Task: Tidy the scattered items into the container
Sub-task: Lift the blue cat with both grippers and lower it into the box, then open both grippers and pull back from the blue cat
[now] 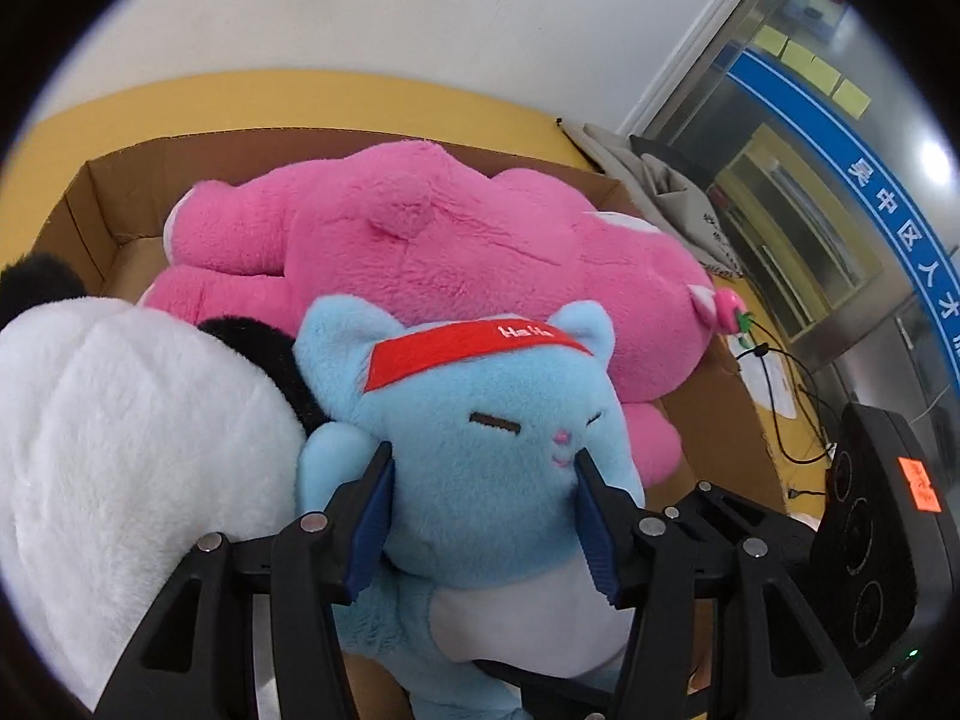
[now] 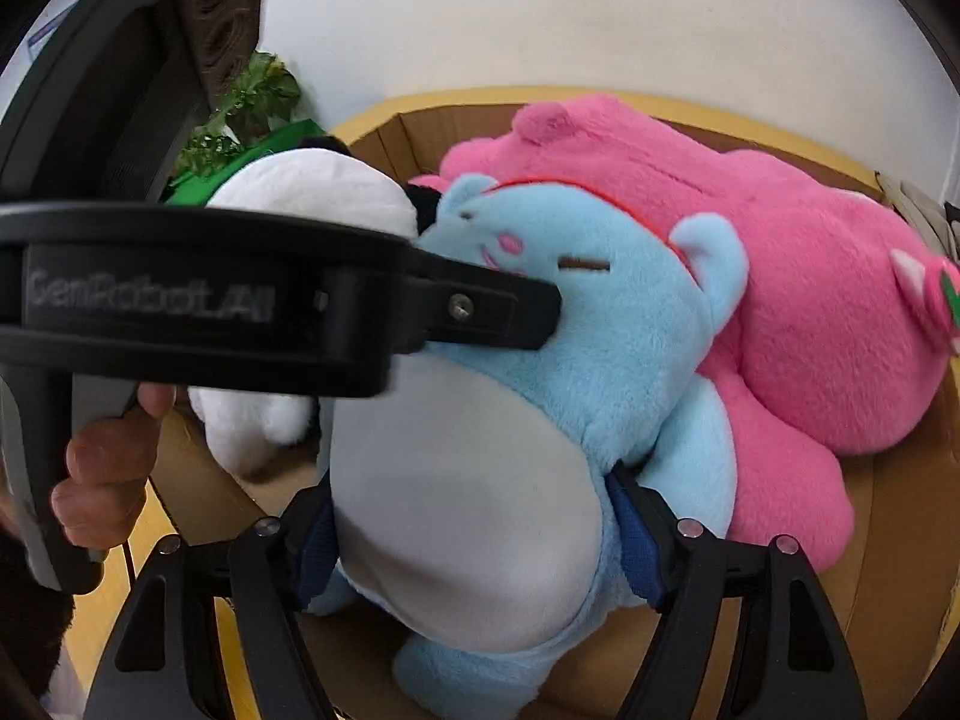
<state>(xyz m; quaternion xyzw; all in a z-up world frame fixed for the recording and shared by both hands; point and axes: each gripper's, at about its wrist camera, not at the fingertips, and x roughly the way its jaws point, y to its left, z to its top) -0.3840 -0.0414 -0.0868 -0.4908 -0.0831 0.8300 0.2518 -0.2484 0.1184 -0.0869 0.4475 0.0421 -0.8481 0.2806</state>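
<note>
Left wrist view, left claw point(image 1: 483, 471) clamping blue plush point(image 1: 480, 450) (head), right claw point(image 2: 474, 534) gripping its belly.

light: bright, even, soft shadows | glare: window point(image 1: 936, 156) | edges: fisheye-warped, black vignette | blur: close foreground

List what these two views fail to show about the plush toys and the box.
- Box floor: left wrist view, mostly covered by the pink plush.
- Panda plush face: turned away in the left view; in the right view, blocked by the left tool.
- Blue plush feet: right view, cut off at the bottom edge behind the right tool.
- Pink plush face: hidden, facing down.
</note>
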